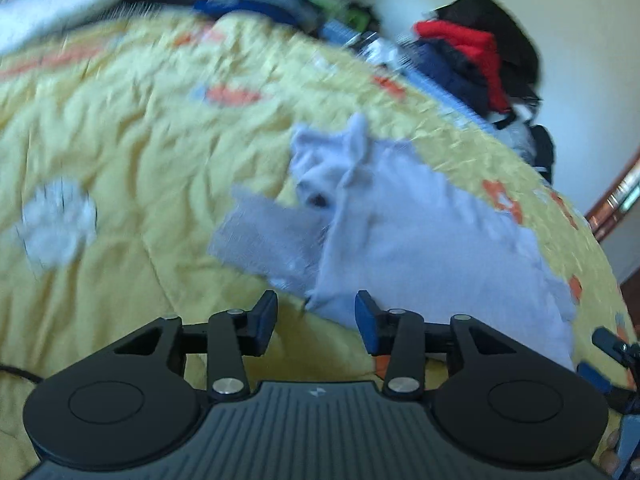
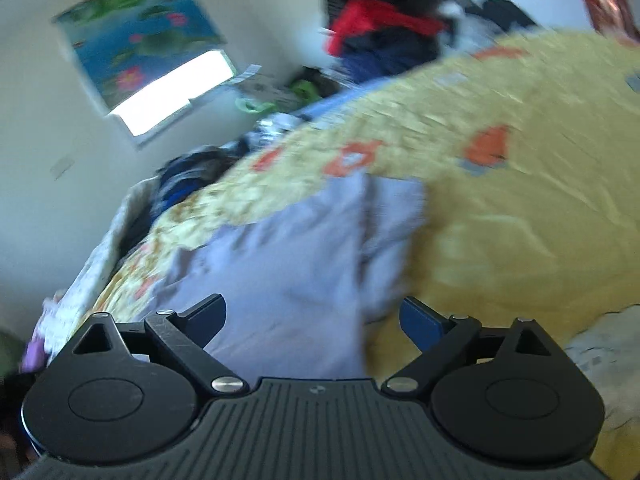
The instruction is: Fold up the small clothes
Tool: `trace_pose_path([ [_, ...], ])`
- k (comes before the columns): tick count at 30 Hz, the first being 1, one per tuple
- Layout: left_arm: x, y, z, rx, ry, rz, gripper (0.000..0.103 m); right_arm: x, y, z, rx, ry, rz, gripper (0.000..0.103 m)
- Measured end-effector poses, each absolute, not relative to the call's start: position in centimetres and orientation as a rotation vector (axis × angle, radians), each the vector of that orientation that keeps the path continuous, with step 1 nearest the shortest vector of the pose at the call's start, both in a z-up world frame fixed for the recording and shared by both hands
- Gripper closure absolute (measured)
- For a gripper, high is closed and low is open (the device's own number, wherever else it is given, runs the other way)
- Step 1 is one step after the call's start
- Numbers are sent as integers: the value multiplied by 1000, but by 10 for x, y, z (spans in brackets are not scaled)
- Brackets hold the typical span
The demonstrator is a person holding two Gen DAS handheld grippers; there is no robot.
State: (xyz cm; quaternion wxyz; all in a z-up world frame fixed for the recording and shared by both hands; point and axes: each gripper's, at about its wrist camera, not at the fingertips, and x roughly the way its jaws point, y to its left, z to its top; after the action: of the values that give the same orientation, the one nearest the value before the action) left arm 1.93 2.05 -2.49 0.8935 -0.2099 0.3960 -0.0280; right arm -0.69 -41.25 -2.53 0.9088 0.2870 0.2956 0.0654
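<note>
A small pale lilac-grey garment (image 1: 404, 232) lies crumpled on a yellow quilt (image 1: 140, 160) with orange flower prints. One flap of it sticks out to the left. My left gripper (image 1: 316, 322) stands open just in front of the garment's near edge, and the cloth's corner reaches between the fingers without being pinched. In the right wrist view the same garment (image 2: 288, 264) spreads out ahead, and my right gripper (image 2: 312, 324) hangs wide open over its near part, holding nothing. Both views are blurred.
A pile of red, navy and black clothes (image 1: 476, 60) sits at the quilt's far edge by the wall. Blue clothes and green hangers (image 2: 256, 104) lie beyond the bed. A pond picture (image 2: 136, 32) hangs on the wall. A white patch (image 1: 58, 220) marks the quilt.
</note>
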Motion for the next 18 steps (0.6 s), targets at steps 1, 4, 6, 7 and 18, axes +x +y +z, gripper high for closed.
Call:
trace_pose_path([
  [1, 20, 23, -26, -466, 809, -57, 59, 0, -417, -28, 621, 645, 136, 8],
  [4, 26, 23, -26, -523, 828, -72, 58, 15, -416, -37, 654, 696, 167, 9],
  [6, 28, 23, -27, -577, 844, -93, 59, 19, -408, -37, 657, 704, 198, 13],
  [7, 29, 22, -28, -595, 847, -96, 59, 22, -403, -38, 665, 719, 221, 20],
  [18, 27, 12, -18, -491, 849, -38, 96, 19, -393, -41, 614, 756, 235, 91],
])
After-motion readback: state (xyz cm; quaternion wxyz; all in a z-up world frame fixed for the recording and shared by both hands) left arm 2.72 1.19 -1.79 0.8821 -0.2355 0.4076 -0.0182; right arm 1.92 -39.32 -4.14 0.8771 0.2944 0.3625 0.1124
